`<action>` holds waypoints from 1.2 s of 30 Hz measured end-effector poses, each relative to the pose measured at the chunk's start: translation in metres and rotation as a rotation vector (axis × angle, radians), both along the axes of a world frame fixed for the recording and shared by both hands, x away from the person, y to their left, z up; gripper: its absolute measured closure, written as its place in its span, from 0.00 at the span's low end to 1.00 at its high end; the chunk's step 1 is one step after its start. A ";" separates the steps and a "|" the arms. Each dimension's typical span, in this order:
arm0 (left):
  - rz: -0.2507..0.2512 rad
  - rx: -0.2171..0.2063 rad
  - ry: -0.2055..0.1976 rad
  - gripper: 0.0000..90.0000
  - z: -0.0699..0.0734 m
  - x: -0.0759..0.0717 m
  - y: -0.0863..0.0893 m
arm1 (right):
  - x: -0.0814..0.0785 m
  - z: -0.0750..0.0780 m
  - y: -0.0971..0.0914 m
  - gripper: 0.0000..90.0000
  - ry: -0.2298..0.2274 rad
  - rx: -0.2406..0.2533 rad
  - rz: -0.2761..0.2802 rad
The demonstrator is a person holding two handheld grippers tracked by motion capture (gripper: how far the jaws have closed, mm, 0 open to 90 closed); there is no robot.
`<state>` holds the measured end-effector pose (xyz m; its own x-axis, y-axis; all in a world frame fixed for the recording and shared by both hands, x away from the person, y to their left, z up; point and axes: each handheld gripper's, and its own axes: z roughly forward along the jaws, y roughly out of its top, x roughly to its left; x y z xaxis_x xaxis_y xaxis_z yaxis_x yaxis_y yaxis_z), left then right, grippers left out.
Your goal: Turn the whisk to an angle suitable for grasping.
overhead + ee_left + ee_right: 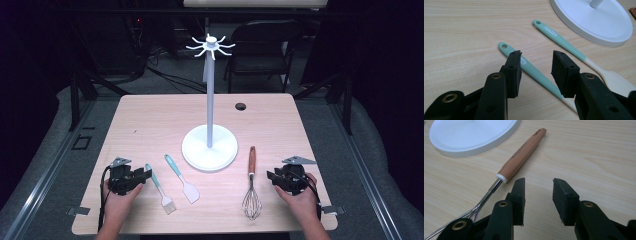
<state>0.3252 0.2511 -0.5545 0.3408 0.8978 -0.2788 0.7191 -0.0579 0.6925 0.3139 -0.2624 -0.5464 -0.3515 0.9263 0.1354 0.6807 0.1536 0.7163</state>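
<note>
With both tools open and empty, my left tool hovering over the brush on the bench and my right tool beside the whisk, I'd probably pinch the thin brush handle off-centre and it would swivel.

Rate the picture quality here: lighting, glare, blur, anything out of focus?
High view: the table is evenly lit, the surroundings nearly black, the image soft, with mild glare on the stand's base. Left gripper view: the brush and spatula are sharp, with soft shadows. Right gripper view: the whisk handle is crisp; its wires blur near the bottom edge.
</note>
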 end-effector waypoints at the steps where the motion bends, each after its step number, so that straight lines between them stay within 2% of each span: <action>1: 0.006 -0.008 -0.009 0.66 0.000 0.001 0.000 | 0.000 0.000 0.000 0.70 0.010 0.002 0.001; 5: 0.003 -0.019 -0.005 0.66 -0.001 0.003 -0.001 | -0.003 0.000 0.000 0.71 0.009 0.012 -0.003; 8: -0.005 -0.014 -0.003 0.66 0.000 0.002 -0.002 | -0.004 0.000 0.002 0.71 0.012 0.013 0.004; 10: -0.004 -0.003 -0.015 0.66 0.000 0.001 -0.003 | -0.004 0.000 0.004 0.71 0.012 -0.006 0.009; 13: -0.014 0.001 -0.007 0.66 0.000 -0.001 -0.003 | -0.003 0.000 0.006 0.71 0.020 0.000 0.013; 18: -0.009 0.010 -0.022 0.66 0.001 -0.003 -0.004 | 0.000 0.001 0.011 0.70 0.022 0.007 0.017; 19: -0.009 0.012 -0.019 0.66 0.001 -0.004 -0.004 | 0.001 0.001 0.013 0.70 0.023 0.004 0.021; 20: -0.010 0.013 -0.018 0.66 0.000 -0.004 -0.003 | 0.001 0.003 0.013 0.70 0.036 -0.022 0.028; 21: -0.010 0.014 -0.017 0.66 0.001 -0.004 -0.003 | 0.001 0.003 0.014 0.70 0.036 -0.020 0.026; 22: -0.012 0.016 -0.018 0.66 0.001 -0.005 -0.003 | 0.002 0.001 0.015 0.70 0.029 0.005 0.024; 27: -0.013 0.015 -0.020 0.66 0.001 -0.007 -0.004 | 0.006 0.002 0.018 0.69 0.040 0.026 0.024; 29: -0.017 0.021 -0.018 0.66 0.001 -0.009 -0.006 | 0.008 0.005 0.019 0.68 0.057 0.025 0.023; 31: -0.028 0.032 -0.022 0.66 0.002 -0.010 -0.008 | 0.013 0.008 0.023 0.68 0.096 0.015 0.027; 34: -0.049 0.038 -0.023 0.65 0.003 -0.011 -0.010 | 0.016 0.014 0.031 0.67 0.110 -0.017 0.039; 36: -0.053 0.042 -0.033 0.65 0.003 -0.012 -0.011 | 0.019 0.016 0.035 0.67 0.127 -0.021 0.037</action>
